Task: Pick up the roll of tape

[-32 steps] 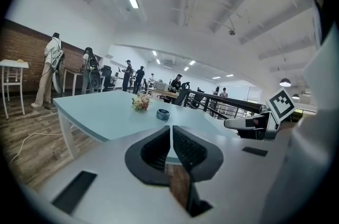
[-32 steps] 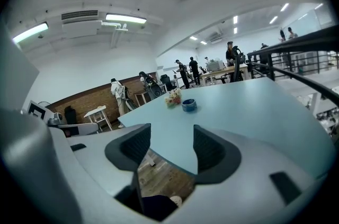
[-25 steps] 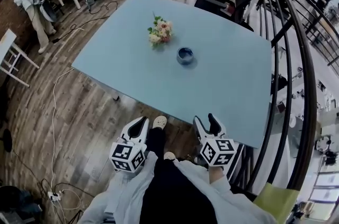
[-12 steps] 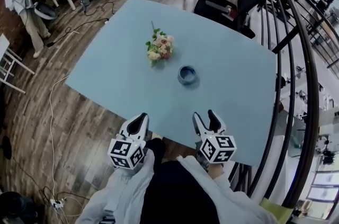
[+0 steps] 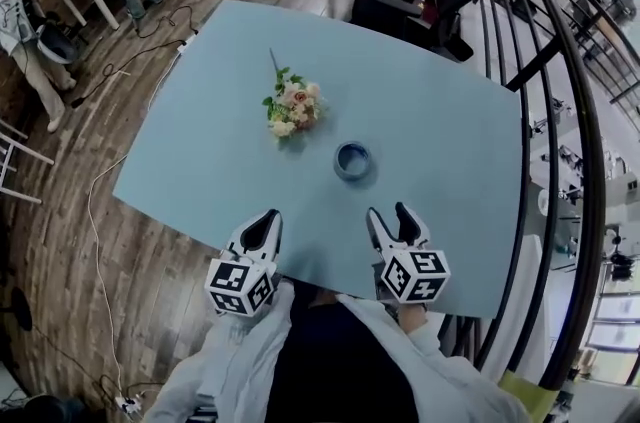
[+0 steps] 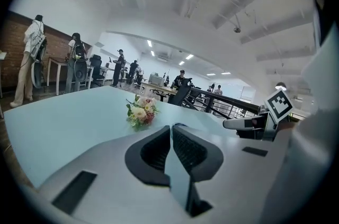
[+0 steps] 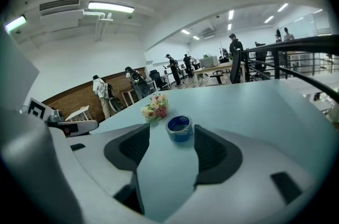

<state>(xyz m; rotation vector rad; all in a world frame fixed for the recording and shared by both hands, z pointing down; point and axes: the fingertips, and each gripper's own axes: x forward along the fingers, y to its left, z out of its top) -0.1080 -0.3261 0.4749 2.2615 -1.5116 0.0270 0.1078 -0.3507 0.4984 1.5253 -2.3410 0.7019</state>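
Observation:
A blue roll of tape (image 5: 352, 160) lies flat near the middle of the light blue table (image 5: 450, 151). In the right gripper view the tape (image 7: 180, 128) shows between and beyond the two jaws. My right gripper (image 5: 397, 223) is open over the table's near edge, short of the tape, with nothing between its fingers. My left gripper (image 5: 262, 229) is shut at the near edge, left of the right one, holding nothing. In the left gripper view its jaws (image 6: 171, 135) are pressed together.
A small bouquet of flowers (image 5: 288, 107) lies on the table left of and beyond the tape. A black office chair (image 5: 405, 3) stands at the far side. A dark metal railing (image 5: 565, 111) curves along the right. Cables (image 5: 95, 201) trail on the wooden floor at left.
The view has moved forward over the table. Both grippers have advanced from above the floor to the table's near edge. The tape and flowers lie where they were.

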